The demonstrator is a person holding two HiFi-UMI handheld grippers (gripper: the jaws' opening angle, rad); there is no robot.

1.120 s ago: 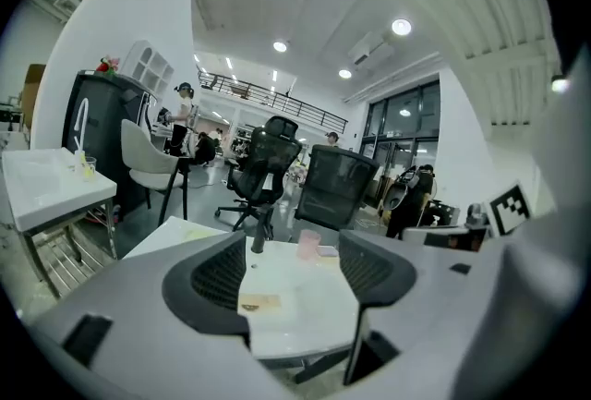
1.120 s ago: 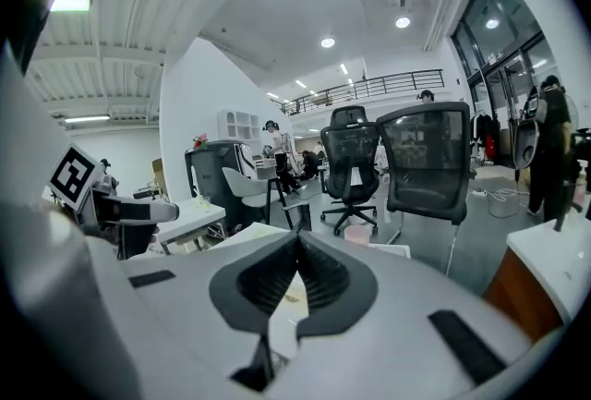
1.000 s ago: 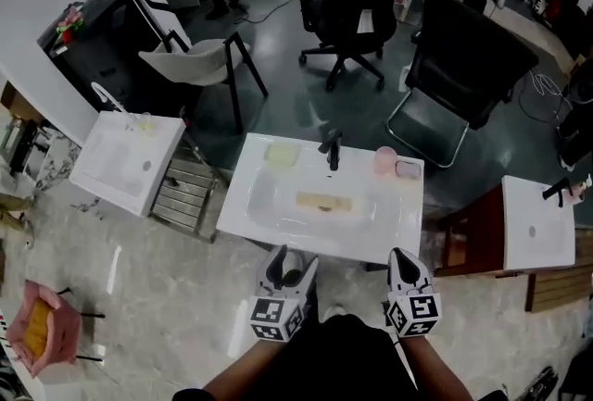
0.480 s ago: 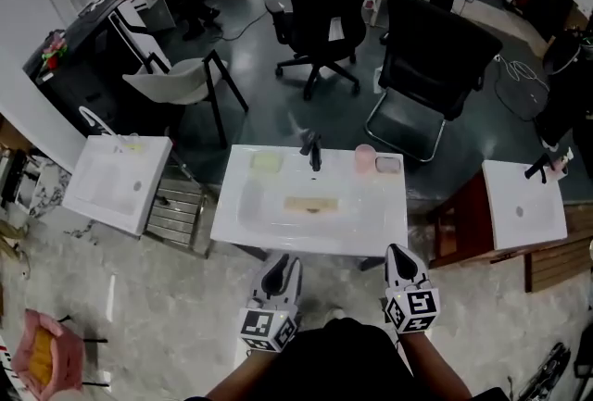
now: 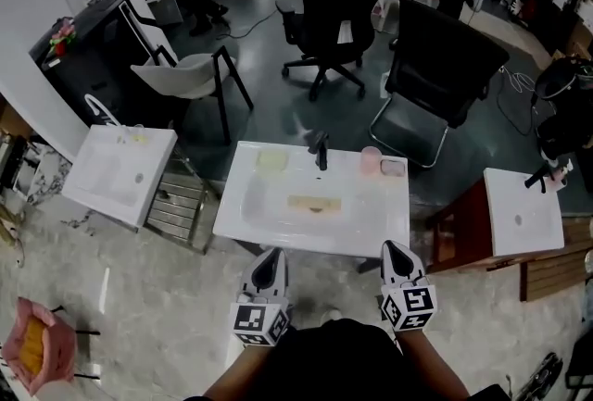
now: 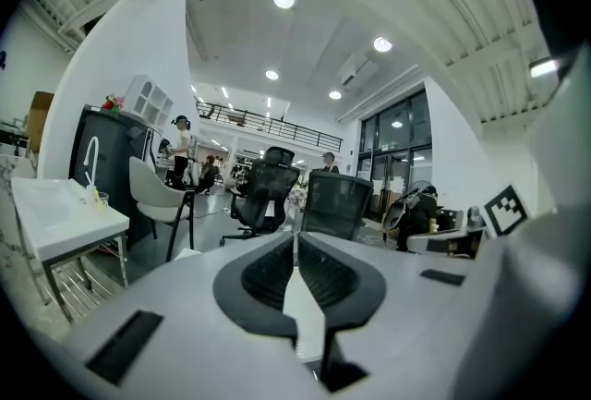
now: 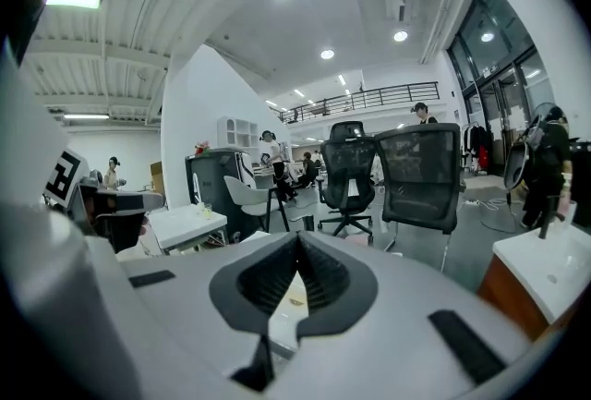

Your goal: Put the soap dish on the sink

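Head view showed a white rectangular sink (image 5: 232, 219) on a stand, right in front of the person. A black tap (image 5: 321, 150) stood at the middle of the sink's back edge. What looked like the soap dish, a pale yellow square dish (image 5: 271, 160), sat on that back edge, just left of the tap. A pink cup (image 5: 371, 160) and a small pinkish tray (image 5: 393, 168) sat on the sink to the right of the tap. A flat tan thing (image 5: 313, 203) lay down in the sink's bowl.

Both grippers hung near the front edge of the sink, not touching it. The left gripper (image 5: 271, 254) had just been closing, and its jaws were pressed together with nothing between them. The right gripper (image 5: 389, 247) was closed tight too, and it held nothing.

Each gripper had a cube with black and white square marks, and I could read no words on them.

Left gripper view (image 6: 295, 236) showed ceiling lights, black office chairs (image 6: 334, 202) behind the sink and a second white sink (image 6: 55, 213) to its left. Its own jaws hid the dish. Right gripper view (image 7: 297, 241) showed only a thin strip of the sink between its jaws, and the marked cube (image 7: 63, 176) on the other gripper.
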